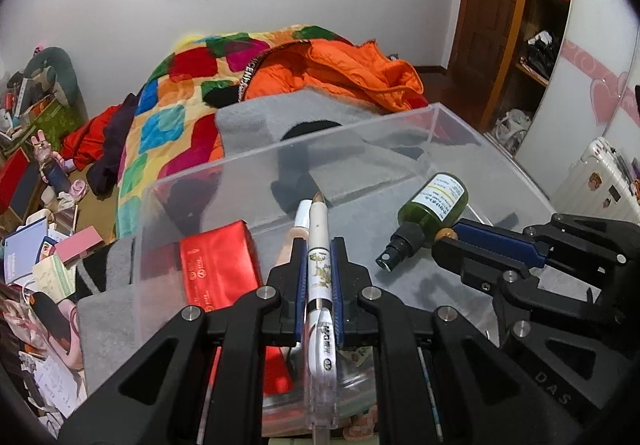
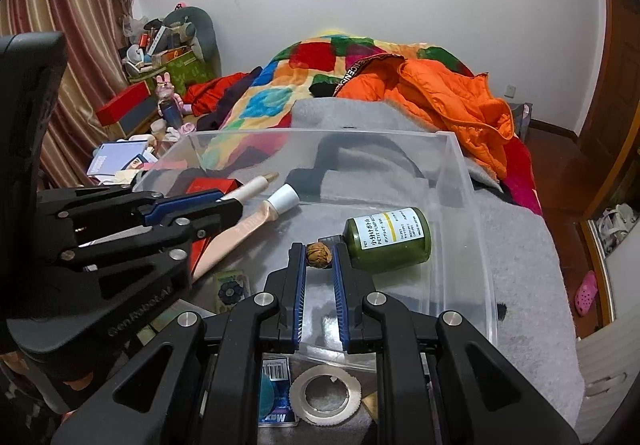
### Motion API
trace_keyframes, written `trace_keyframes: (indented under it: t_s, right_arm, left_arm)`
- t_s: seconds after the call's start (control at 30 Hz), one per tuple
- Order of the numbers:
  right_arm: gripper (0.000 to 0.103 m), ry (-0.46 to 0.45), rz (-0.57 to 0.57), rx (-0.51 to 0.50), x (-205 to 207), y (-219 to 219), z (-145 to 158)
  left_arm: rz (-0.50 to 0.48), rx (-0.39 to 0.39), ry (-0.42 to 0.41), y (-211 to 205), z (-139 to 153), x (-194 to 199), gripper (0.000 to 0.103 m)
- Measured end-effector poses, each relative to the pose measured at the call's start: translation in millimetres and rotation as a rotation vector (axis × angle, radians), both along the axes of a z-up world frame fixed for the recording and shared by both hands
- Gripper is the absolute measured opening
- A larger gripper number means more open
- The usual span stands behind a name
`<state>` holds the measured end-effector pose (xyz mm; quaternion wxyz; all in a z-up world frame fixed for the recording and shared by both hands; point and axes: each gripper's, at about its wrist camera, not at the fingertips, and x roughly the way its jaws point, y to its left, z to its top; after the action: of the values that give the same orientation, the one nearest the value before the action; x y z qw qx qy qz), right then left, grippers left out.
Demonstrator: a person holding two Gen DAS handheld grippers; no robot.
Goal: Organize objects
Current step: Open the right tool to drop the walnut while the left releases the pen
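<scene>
My left gripper [image 1: 318,245] is shut on a white pen [image 1: 319,245] with a clear cap end, held over the clear plastic bin [image 1: 312,143]. My right gripper [image 2: 319,251] is shut on a small brown walnut [image 2: 319,254] held over the bin, just left of a green spray bottle [image 2: 388,239] lying on its floor. The bottle also shows in the left wrist view [image 1: 430,211]. A peach tube [image 2: 248,223] with a white cap and a red packet [image 1: 218,269] lie in the bin. The left gripper [image 2: 230,205] shows at the left of the right wrist view, the right gripper [image 1: 444,237] at the right of the left wrist view.
The bin stands on a grey blanket [image 2: 532,265] on a bed with a patchwork quilt [image 2: 320,65] and an orange jacket [image 2: 452,97]. A tape roll [image 2: 325,393] and a blue packet [image 2: 274,393] lie in front of the bin. Clutter fills the floor at left [image 1: 36,245].
</scene>
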<state>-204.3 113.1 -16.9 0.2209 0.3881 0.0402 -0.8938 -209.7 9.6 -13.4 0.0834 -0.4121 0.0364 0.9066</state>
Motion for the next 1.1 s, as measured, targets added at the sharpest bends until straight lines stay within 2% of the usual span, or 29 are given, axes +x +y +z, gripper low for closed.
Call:
trace_keyframes:
  t_s: [0.2, 0.53, 0.67, 0.73, 0.83, 0.9, 0.97, 1.1]
  right_arm:
    - [0.012, -0.005, -0.004, -0.001, -0.2, 1.6, 0.6]
    - [0.012, 0.015, 0.0, -0.009, 9.6, 5.2, 8.6]
    - [0.014, 0.031, 0.001, -0.01, 17.2, 8.5, 15.4]
    - [0.016, 0.035, 0.0, -0.012, 19.8, 10.8, 17.5]
    - [0.025, 0.043, -0.008, -0.018, 25.9, 16.4, 21.4]
    - [0.032, 0.051, -0.013, -0.025, 29.3, 19.5, 24.3]
    - [0.038, 0.069, -0.02, -0.026, 35.4, 23.7, 28.5]
    - [0.042, 0.109, -0.035, -0.007, 49.2, 32.2, 35.4]
  left_arm:
    - [-0.019, -0.012, -0.015, 7.2, -4.5, 0.6, 0.01]
    - [0.0, -0.005, 0.031, 0.5, 12.5, 17.7, 0.013]
    - [0.011, -0.004, 0.07, -1.9, 23.1, 31.9, 0.031]
    - [0.015, -0.004, 0.089, -3.2, 27.7, 39.3, 0.035]
    - [0.024, -0.003, 0.105, -4.9, 33.5, 49.7, 0.043]
    - [0.029, -0.005, 0.119, -6.3, 37.1, 57.2, 0.055]
    - [0.033, -0.015, 0.138, -7.3, 40.9, 65.5, 0.059]
    - [0.039, -0.027, 0.164, -10.9, 46.0, 82.5, 0.072]
